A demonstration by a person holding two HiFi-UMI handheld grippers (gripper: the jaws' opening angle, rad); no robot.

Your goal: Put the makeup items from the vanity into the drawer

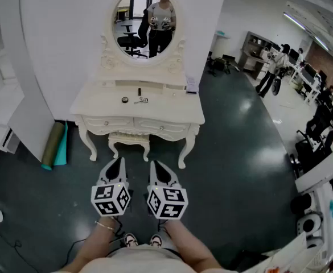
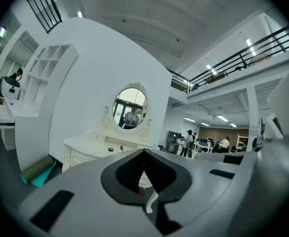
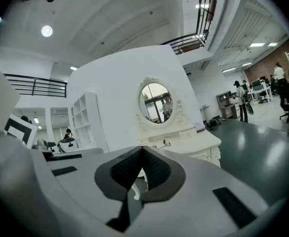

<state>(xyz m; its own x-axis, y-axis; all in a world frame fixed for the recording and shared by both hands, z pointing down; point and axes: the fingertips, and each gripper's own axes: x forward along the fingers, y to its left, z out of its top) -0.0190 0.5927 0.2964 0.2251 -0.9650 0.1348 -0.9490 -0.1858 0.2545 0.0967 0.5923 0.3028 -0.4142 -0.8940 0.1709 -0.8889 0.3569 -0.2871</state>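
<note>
Nearest, the left gripper [image 1: 119,162] and the right gripper [image 1: 157,166] hang side by side above the person's shoes, pointing at the furniture ahead; each gripper view shows its fingers pressed together with nothing between them, so both are empty. Just beyond stands a small stool [image 1: 128,140], tucked partly under the table [image 1: 172,111]; the grippers are well apart from both. In the table's front sit the left drawer [image 1: 106,122] and the right drawer [image 1: 160,127]; both look fully pushed in. On the top lie the makeup items: a small round pot [image 1: 124,100]; just beside it a metal tool [image 1: 142,100], perhaps a lash curler, though it is too small to be sure; and a dark stick [image 1: 138,91] upright behind them. Farther back rises the oval mirror [image 1: 147,21]; a rolled mat [image 1: 53,145] lies on the floor at the left. I judge the task not yet begun; all three items are on the table and no drawer is open; the approach, the opening and every transfer remain.
</note>
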